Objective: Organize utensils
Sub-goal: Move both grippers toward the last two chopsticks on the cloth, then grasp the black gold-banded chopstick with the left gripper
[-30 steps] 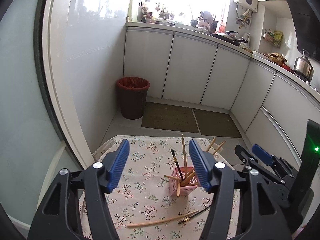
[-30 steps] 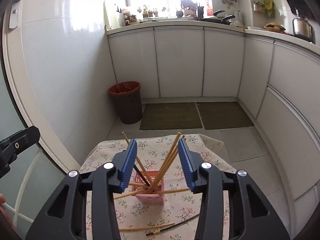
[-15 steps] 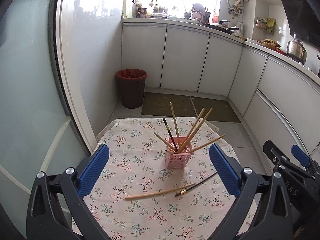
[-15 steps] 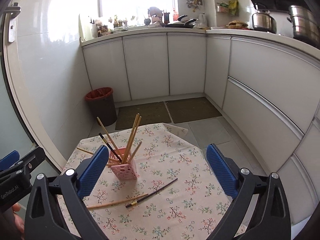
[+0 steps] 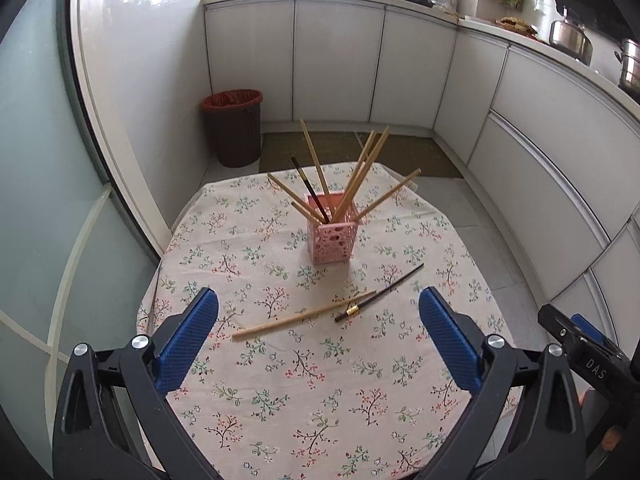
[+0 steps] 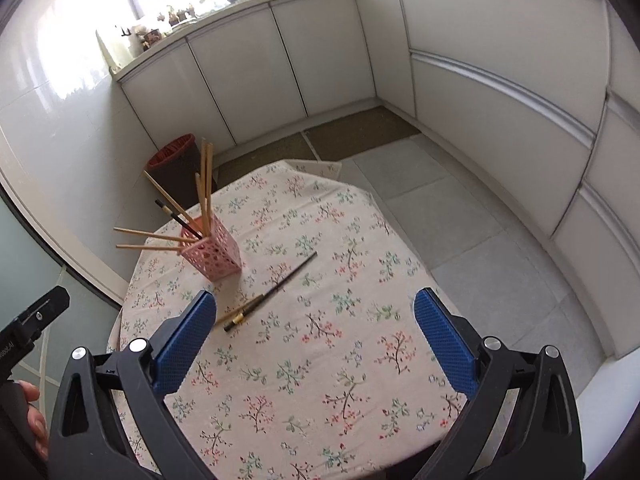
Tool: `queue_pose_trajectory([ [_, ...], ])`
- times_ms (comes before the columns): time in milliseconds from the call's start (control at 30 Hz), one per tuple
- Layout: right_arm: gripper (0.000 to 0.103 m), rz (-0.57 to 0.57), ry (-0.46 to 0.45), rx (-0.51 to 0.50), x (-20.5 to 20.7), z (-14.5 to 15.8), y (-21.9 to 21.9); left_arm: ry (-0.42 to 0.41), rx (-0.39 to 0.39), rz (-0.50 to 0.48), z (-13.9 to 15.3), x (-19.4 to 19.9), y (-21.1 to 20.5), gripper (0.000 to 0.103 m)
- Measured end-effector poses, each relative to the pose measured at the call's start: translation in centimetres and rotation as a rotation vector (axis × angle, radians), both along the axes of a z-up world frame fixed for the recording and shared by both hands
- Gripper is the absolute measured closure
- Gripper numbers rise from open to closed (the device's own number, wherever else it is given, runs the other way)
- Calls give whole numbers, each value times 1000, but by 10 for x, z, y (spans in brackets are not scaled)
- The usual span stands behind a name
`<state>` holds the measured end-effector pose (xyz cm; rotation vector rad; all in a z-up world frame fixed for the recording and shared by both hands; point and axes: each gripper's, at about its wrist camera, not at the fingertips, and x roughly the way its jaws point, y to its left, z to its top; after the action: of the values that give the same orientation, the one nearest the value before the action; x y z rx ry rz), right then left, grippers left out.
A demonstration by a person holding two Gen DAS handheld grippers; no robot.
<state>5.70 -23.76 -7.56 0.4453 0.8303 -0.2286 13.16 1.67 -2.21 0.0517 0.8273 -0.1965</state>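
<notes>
Both the left gripper point(image 5: 318, 334) and right gripper point(image 6: 314, 334) are held wide apart, empty. 2 chopsticks point(image 5: 304, 316) are laid on the tablecloth point(image 5: 280, 400), near the pink holder point(image 5: 331, 238).

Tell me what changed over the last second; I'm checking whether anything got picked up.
Both jaws went from narrow to wide open, and both grippers drew back from the pink holder. The left hand-held gripper and right hand-held gripper hold nothing. The wooden chopstick and black chopstick lie on the floral tablecloth as before; the holder's chopsticks stayed put.
</notes>
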Motion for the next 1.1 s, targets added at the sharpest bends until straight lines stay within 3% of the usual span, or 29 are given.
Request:
queue_pose_trajectory([
  [267,6,-53,172,113,-20,-79,-33,160,96,-101,-63,7,-29,7],
  [367,6,-54,179,200,-20,-84,-40,207,148,-111,-93,19,-37,7],
  [433,6,-64,169,196,-22,-83,-41,247,183,-95,-113,34,-37,7],
  [567,6,-52,180,203,-18,-85,-41,310,180,-83,-141,61,-39,8],
  [700,6,-64,198,214,-15,-87,-42,312,207,-154,-155,71,-69,13],
  [800,6,-85,205,237,-16,-87,-47,314,235,-256,-166,77,-107,20],
  [933,6,-117,227,314,-17,-94,-56,294,294,-376,-182,98,-161,37],
  [1100,6,-130,239,316,-15,-98,-64,312,365,-429,-207,137,-205,51],
])
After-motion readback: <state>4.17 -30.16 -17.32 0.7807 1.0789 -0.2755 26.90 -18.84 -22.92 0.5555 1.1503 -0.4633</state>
